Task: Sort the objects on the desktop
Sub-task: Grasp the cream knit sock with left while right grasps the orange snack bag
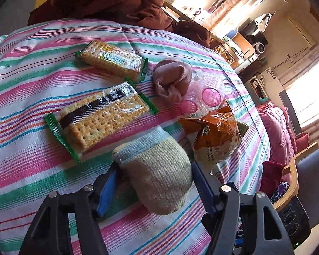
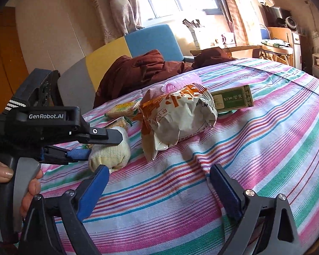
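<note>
Rolled sock [image 1: 157, 176] between left gripper [image 1: 155, 182] fingers, right gripper [image 2: 159, 189] spread

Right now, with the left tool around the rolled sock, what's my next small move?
Probably close the left tool on the rolled sock: its blue fingers flank the sock with a gap on one side. The right tool is open over bare striped cloth.
</note>
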Demonstrator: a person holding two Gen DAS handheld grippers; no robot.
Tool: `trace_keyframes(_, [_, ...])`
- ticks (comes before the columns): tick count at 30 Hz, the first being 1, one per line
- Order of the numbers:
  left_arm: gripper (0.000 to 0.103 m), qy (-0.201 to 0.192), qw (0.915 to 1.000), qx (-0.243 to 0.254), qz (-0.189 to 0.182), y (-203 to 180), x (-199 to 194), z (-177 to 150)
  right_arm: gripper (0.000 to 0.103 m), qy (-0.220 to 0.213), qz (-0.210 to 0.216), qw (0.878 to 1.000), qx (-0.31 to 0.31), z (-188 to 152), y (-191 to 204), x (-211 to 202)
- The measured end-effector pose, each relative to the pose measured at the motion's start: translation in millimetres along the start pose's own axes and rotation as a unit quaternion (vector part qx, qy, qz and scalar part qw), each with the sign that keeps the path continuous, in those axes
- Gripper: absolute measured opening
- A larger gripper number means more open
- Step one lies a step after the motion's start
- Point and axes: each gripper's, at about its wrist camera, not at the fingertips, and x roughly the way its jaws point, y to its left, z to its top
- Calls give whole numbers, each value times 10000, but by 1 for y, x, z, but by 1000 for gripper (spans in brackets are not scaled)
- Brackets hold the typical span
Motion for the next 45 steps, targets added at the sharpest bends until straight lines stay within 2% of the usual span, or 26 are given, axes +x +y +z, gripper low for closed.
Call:
trace_keyframes(7, [65,-180,9996,176,-119,14,-30,-24,100,24,265,9996,126,1,-6,-2])
trace_keyframes(11, [65,-276,9991,314,-88,29,-56,-49,100,144,195,9997,62,3,-3,-2])
trace_keyframes(14, [65,-469,9975,522,94,36,-78,-69,100,242,17,9997,25,10,0,0])
trace_keyframes(20, [65,-795,9929,856,238,43,-99,-98,103,49,-606,9981,-86,40,1,5])
trace_keyframes(26, [66,-906,9923,831,130,46,-93,-97,103,-15,-1172,9906,-702,69,15,23])
trace_keyframes(32, [70,-859,9937,726,31,47,-79,-90,103,410,-1400,9819,-1204,77,17,53])
trace_keyframes(35, [72,-907,9935,694,12,48,-75,-89,97,555,-1287,9837,-1128,75,11,58])
trace_keyframes(37, [73,-955,9931,685,-6,48,-74,-89,89,618,-1216,9846,-1093,74,9,61])
trace_keyframes(41, [73,-1034,9924,663,-38,49,-72,-91,82,564,-1202,9852,-1085,71,8,58])
trace_keyframes(45, [74,-1087,9925,502,-228,55,-73,-91,74,496,-1152,9861,-1086,70,12,54])
